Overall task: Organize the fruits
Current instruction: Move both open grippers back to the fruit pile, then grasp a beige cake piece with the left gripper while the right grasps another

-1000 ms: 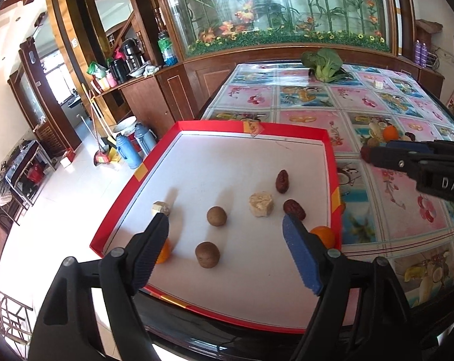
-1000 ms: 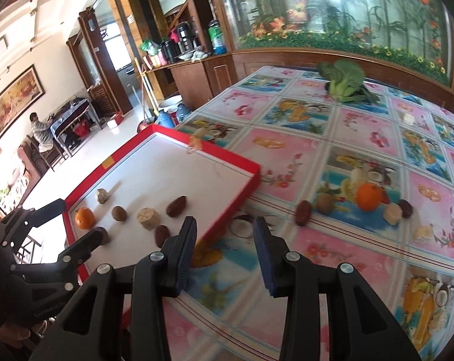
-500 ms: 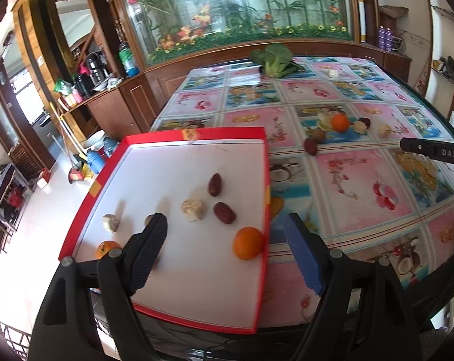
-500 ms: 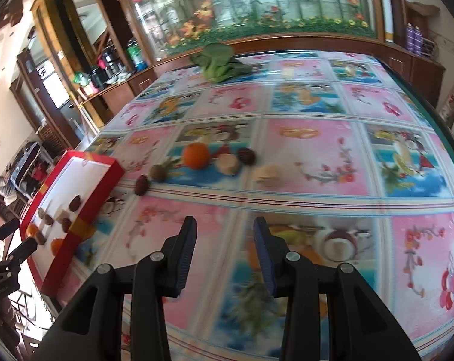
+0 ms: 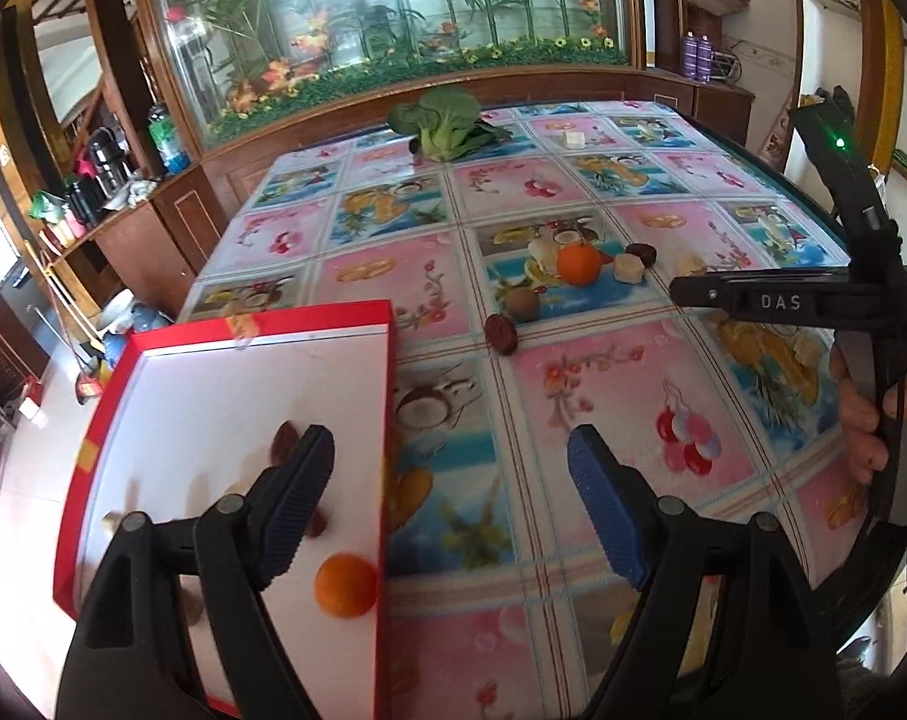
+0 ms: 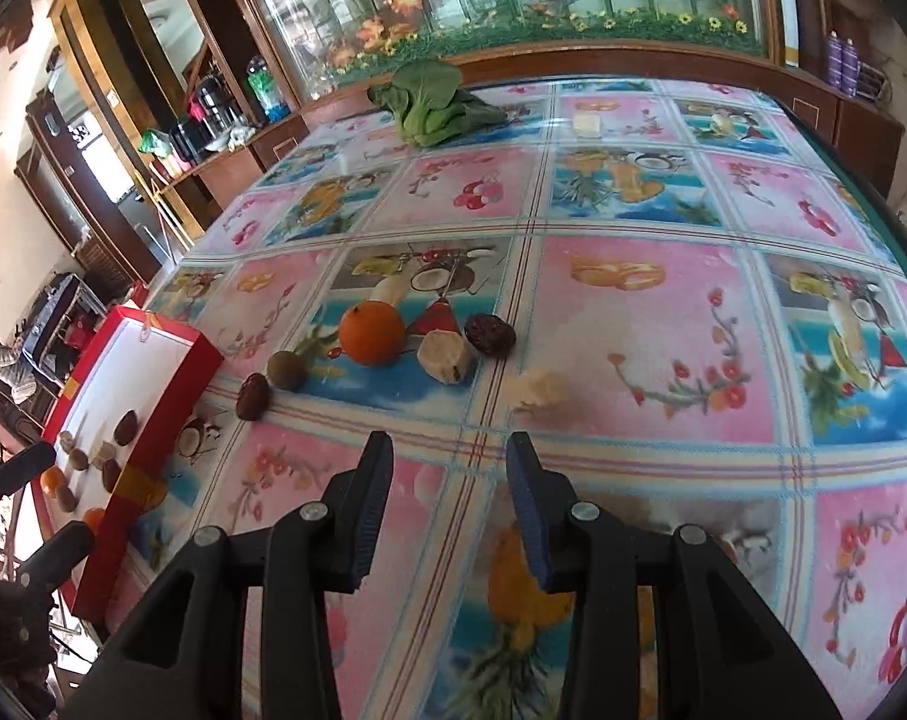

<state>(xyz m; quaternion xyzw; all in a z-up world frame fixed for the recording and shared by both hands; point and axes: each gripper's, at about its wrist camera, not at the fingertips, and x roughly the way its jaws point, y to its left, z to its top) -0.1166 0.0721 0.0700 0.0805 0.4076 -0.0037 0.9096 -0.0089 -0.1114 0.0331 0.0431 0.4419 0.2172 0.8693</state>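
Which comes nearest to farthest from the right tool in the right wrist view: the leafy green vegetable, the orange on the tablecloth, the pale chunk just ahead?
From the right tool:
1. Pale chunk, just ahead, slightly right.
2. Orange, farther ahead, to the left within the loose fruit cluster.
3. Leafy green vegetable, at the table's far edge.

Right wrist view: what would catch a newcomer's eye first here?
Probably the bright orange in the middle of the fruit-print tablecloth, with small dark and pale fruits loose around it. At the left edge lies the red tray, already holding several pieces. A green leafy vegetable lies at the table's far end, and the right gripper hovers empty in the foreground.
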